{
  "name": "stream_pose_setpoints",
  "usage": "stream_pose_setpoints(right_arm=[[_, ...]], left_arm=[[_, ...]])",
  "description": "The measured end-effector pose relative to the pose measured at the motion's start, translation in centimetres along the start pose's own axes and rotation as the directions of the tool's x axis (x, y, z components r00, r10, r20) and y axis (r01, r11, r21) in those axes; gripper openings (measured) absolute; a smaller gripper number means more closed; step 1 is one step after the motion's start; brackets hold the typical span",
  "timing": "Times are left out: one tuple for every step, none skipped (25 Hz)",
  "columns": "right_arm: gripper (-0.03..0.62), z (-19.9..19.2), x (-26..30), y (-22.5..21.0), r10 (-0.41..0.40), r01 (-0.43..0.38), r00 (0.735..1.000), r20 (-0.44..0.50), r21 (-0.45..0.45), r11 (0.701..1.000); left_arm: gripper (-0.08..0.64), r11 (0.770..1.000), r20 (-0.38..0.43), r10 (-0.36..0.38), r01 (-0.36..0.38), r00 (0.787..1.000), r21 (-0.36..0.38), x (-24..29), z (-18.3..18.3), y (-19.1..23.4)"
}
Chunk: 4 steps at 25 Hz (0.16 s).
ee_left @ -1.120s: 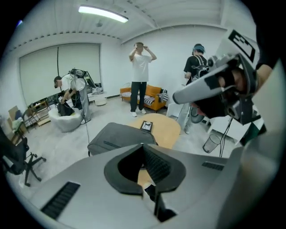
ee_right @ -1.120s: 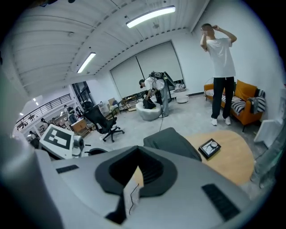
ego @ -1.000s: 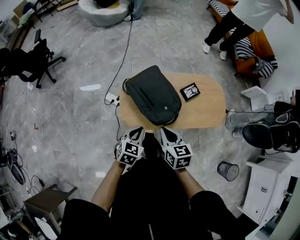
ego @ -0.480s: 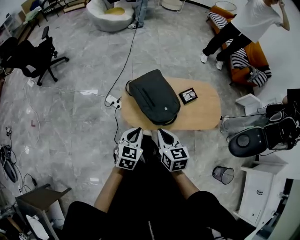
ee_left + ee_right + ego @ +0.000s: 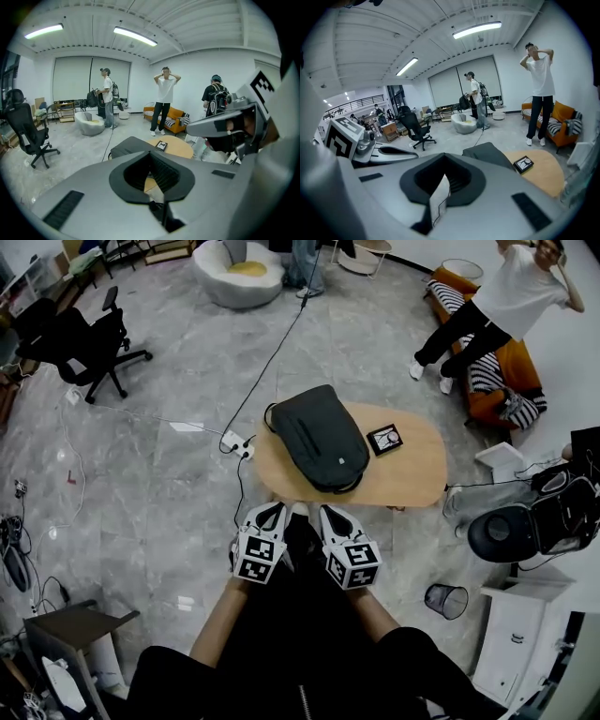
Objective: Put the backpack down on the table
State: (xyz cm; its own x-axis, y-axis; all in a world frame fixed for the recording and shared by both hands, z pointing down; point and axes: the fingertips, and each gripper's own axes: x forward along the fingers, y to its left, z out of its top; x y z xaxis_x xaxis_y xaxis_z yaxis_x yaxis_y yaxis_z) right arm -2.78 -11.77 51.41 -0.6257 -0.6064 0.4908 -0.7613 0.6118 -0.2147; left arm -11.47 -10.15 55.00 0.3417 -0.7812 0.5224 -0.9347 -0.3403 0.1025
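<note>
The dark grey backpack [image 5: 319, 437] lies flat on the oval wooden table [image 5: 412, 474], its straps end toward me. My left gripper [image 5: 275, 510] and right gripper [image 5: 328, 512] are side by side close to my body, at the table's near edge. They are apart from the backpack, and both are shut and empty. In the left gripper view the backpack [image 5: 127, 145] and table [image 5: 177, 148] show beyond the shut left gripper [image 5: 154, 186]. The right gripper view shows the backpack [image 5: 486, 153] past the right gripper [image 5: 439, 193].
A small black device [image 5: 385, 439] lies on the table to the right of the backpack. A power strip with cables [image 5: 240, 442] lies on the floor at the table's left. A waste bin [image 5: 444, 600] stands right of me. A person [image 5: 487, 310] stands by the orange sofa [image 5: 497, 376].
Both grippers have risen a little, still side by side and shut. The backpack has stayed flat on the table. The person at the upper right has shifted stance.
</note>
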Motion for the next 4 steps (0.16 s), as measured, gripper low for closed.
stream_pose_setpoints(right_arm=[[0.009,-0.01,0.00,0.15,0.003,-0.003,1.000,0.002,-0.001,1.000],[0.009,-0.03,0.00,0.28,0.006,-0.006,1.000,0.004,-0.003,1.000],[0.009,-0.06,0.00,0.37,0.009,-0.009,1.000,0.006,-0.004,1.000],[0.009,-0.09,-0.01,0.46,0.012,-0.012,1.000,0.007,-0.006,1.000]], left_arm=[[0.014,1.000,-0.001,0.003,-0.003,1.000,-0.001,-0.10,-0.23,0.09],[0.015,1.000,-0.003,0.007,-0.007,1.000,-0.001,-0.16,-0.46,0.17],[0.015,1.000,-0.005,0.011,-0.011,1.000,0.000,-0.19,-0.67,0.25],[0.015,1.000,-0.007,0.014,-0.014,1.000,0.000,-0.21,-0.88,0.32]])
